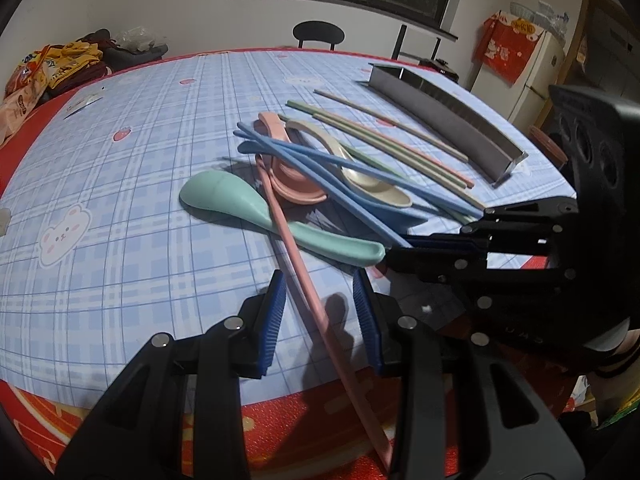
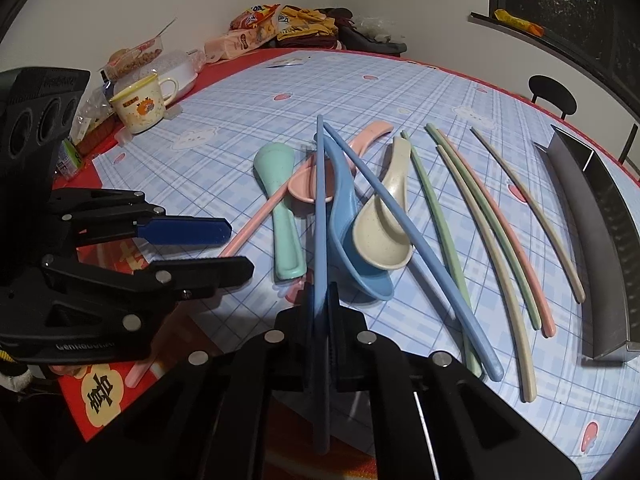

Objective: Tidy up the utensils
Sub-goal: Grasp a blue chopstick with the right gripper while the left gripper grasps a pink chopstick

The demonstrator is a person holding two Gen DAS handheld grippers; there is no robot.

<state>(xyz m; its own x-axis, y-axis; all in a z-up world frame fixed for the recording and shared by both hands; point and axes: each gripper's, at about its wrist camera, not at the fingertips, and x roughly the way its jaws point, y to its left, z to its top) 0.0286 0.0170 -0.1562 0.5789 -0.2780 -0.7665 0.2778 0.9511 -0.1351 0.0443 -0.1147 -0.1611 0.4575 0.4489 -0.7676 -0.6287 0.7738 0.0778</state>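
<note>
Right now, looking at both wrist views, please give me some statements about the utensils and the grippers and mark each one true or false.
1. The right gripper is shut on a blue chopstick. True.
2. The left gripper is shut on the pink chopstick. False: its jaws are open, with the chopstick lying between them.
3. The cream spoon rests with its bowl in the blue spoon. True.
4. The green spoon lies in the metal tray. False: it lies on the tablecloth.
5. The pink chopstick crosses over the green spoon's handle. True.
</note>
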